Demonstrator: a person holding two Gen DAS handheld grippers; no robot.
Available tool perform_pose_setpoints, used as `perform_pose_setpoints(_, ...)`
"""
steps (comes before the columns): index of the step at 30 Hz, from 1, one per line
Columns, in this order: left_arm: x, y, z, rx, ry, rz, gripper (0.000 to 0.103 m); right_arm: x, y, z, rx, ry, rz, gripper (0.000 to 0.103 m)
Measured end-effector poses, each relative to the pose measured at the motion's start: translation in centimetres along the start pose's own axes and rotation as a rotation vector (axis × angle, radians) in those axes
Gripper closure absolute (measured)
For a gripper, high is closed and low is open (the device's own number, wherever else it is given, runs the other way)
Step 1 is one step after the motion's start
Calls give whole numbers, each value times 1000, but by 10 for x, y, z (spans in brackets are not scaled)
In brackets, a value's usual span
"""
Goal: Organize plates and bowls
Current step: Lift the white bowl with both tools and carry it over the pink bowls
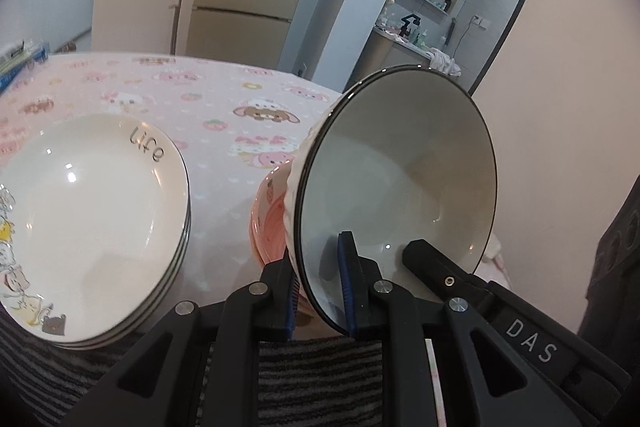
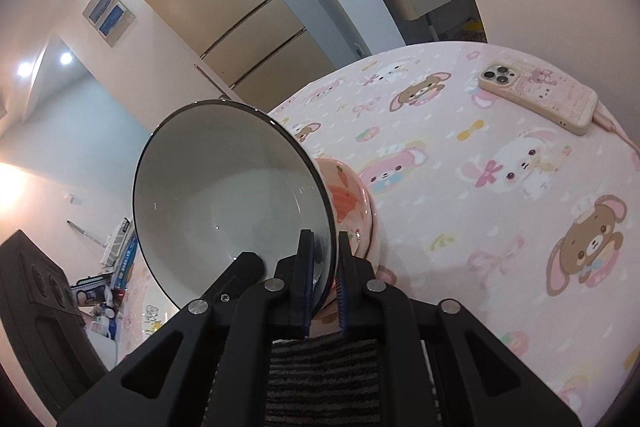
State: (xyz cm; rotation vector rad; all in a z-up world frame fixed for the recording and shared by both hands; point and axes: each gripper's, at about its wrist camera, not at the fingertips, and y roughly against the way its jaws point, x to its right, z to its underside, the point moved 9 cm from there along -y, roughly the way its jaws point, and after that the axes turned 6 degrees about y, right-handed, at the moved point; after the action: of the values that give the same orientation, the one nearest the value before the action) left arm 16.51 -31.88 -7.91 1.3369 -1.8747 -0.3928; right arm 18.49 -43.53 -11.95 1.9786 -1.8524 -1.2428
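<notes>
My left gripper (image 1: 320, 291) is shut on the near rim of a white bowl with a black rim (image 1: 400, 171), tilted on its side. My right gripper (image 2: 325, 283) is shut on the same bowl's rim (image 2: 224, 187); its black body also shows in the left wrist view (image 1: 448, 279). Behind the white bowl stand pink strawberry bowls (image 1: 268, 219), stacked on the table; they also show in the right wrist view (image 2: 352, 203). A stack of white plates lettered "Life" (image 1: 88, 211) lies at the left.
The table wears a pink cartoon tablecloth (image 2: 500, 227). A phone in a pink case (image 2: 540, 95) with a cable lies at the far right. A dark speaker box (image 2: 36, 299) and blue boxes (image 2: 124, 259) stand at the left. A fridge (image 2: 224, 27) is behind.
</notes>
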Motion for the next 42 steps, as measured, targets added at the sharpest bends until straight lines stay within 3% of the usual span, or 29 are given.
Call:
perform_pose_setpoints(16, -10, -4, -7, 33, 27, 11, 83, -5, -7, -1, -8, 30, 5, 94)
perform_pose_setpoints(30, -21, -4, -10, 49, 107, 107, 79, -12, -15, -5, -74, 83, 90, 94)
perform_pose_setpoints(42, -27, -3, -12, 43, 144, 153, 76, -10, -22, -5, -116, 42, 58, 94)
